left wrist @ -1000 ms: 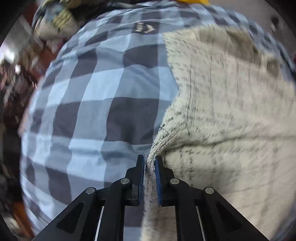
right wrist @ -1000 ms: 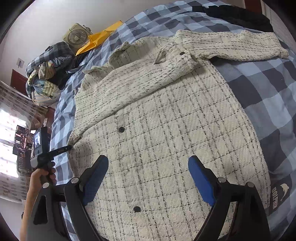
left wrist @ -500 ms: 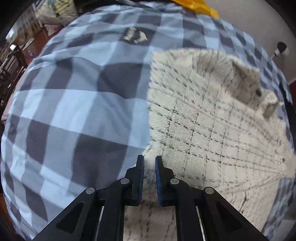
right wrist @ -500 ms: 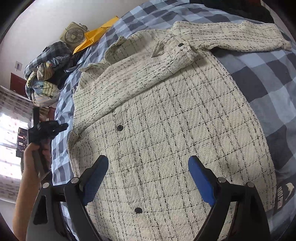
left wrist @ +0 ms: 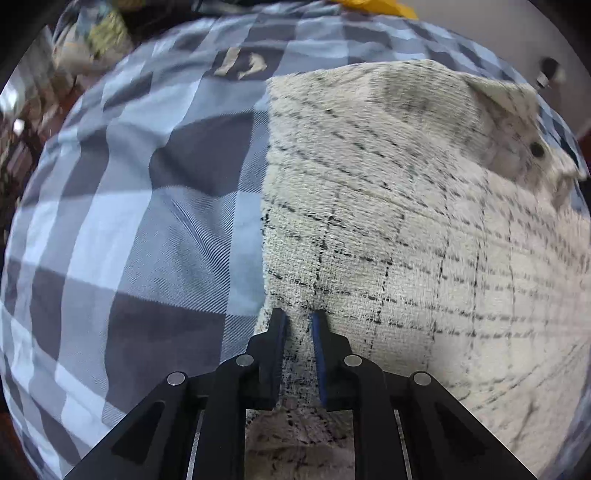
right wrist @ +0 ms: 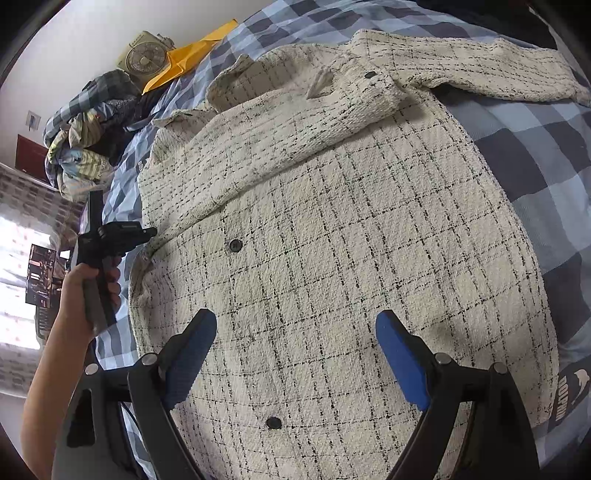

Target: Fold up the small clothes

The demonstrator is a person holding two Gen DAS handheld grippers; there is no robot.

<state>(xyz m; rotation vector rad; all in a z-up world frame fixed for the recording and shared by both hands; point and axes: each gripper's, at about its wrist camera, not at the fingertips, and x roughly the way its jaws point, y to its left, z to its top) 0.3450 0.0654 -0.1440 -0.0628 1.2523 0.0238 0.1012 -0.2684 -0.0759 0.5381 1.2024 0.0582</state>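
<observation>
A cream tweed jacket (right wrist: 332, 229) with black check lines and dark buttons lies flat on a blue checked bedspread (right wrist: 535, 155). One sleeve is folded across its chest, the other (right wrist: 472, 70) stretches to the far right. My left gripper (left wrist: 297, 321) is shut on the jacket's left side edge (left wrist: 299, 350); it also shows in the right wrist view (right wrist: 147, 232), held in a hand. My right gripper (right wrist: 295, 328) is open and empty, hovering over the jacket's lower front.
A heap of crumpled clothes (right wrist: 85, 136) lies at the bed's far left corner. A small fan (right wrist: 142, 59) and a yellow envelope (right wrist: 184, 59) sit by the wall. A dark garment (right wrist: 480, 11) lies at the far edge.
My left gripper has carried the jacket's side edge inward onto the jacket, keeping its grip. My right gripper has stayed open, shifting slightly closer over the jacket.
</observation>
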